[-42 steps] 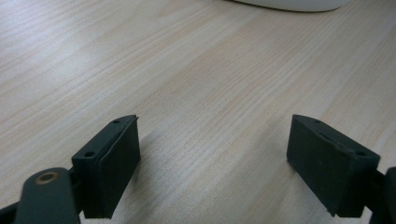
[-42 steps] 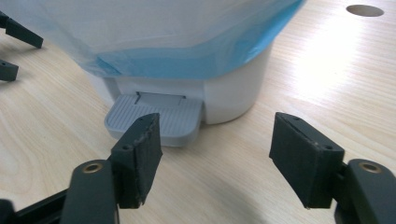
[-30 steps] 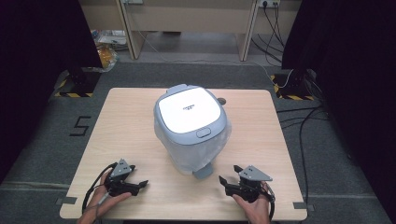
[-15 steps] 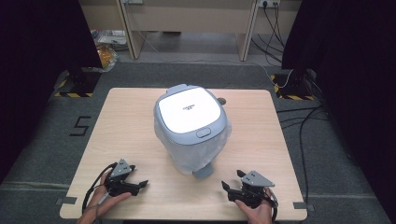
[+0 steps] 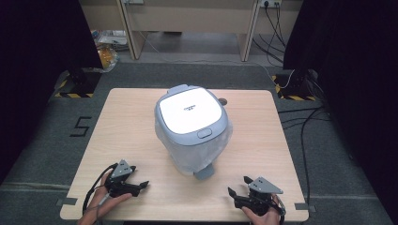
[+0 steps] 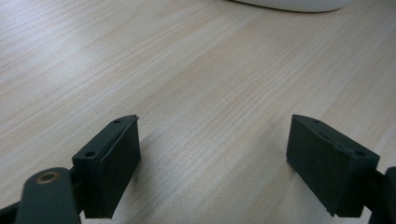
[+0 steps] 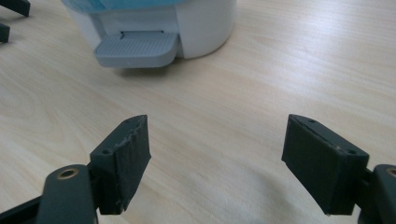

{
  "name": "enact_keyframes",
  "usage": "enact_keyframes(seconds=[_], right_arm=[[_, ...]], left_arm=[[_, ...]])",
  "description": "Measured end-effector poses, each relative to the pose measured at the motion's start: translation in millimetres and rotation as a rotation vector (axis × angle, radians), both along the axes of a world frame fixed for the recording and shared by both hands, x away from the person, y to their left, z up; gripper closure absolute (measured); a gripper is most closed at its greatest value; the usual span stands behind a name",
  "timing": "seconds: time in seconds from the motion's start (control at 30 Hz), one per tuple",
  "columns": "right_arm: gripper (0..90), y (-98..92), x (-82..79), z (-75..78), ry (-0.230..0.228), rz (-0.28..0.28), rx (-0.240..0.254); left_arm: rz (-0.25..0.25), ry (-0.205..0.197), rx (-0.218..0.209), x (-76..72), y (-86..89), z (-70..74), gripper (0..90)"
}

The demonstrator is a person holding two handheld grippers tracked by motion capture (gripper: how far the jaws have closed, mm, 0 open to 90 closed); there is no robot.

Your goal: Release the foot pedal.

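A white and grey lidded appliance (image 5: 190, 126) stands in the middle of the wooden table (image 5: 263, 136), its body wrapped in clear plastic. A grey tab (image 7: 137, 49) juts from its base toward the front edge. My left gripper (image 5: 142, 186) lies at the front left, held by a hand, jaws pointing right toward the appliance. In the left gripper view the left gripper (image 6: 212, 140) is open over bare wood. My right gripper (image 5: 233, 197) rests at the front right with its jaws pointing left. The right gripper (image 7: 217, 140) is open and holds nothing, with the tab ahead.
The table's front edge (image 5: 187, 219) runs just behind both hands. A small dark round object (image 5: 223, 101) sits behind the appliance. Cables (image 5: 305, 122) trail on the floor at the right, and desk legs (image 5: 133, 33) stand beyond the table.
My right gripper has drawn back toward the front edge and slightly to the right. The left gripper and the appliance have not moved.
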State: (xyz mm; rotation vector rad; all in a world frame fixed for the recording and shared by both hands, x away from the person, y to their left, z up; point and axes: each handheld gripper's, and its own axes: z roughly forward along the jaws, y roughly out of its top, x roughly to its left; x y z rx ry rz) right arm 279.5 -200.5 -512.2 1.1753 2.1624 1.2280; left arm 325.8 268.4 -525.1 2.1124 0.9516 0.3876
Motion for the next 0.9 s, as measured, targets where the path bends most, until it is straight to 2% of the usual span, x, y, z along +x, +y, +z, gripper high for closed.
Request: enact_keyframes(seconds=[0.3,0.9], right_arm=[[20.5,-9.1,-6.0,-2.0,0.026,-0.023,-0.021],[18.3,-18.3,-15.5,-10.2,0.062,-0.035,-0.065]], left_arm=[[0.000,0.000,0.000,0.0,0.0,0.0,16.9],[0.000,0.000,0.000,0.0,0.0,0.0,16.9]])
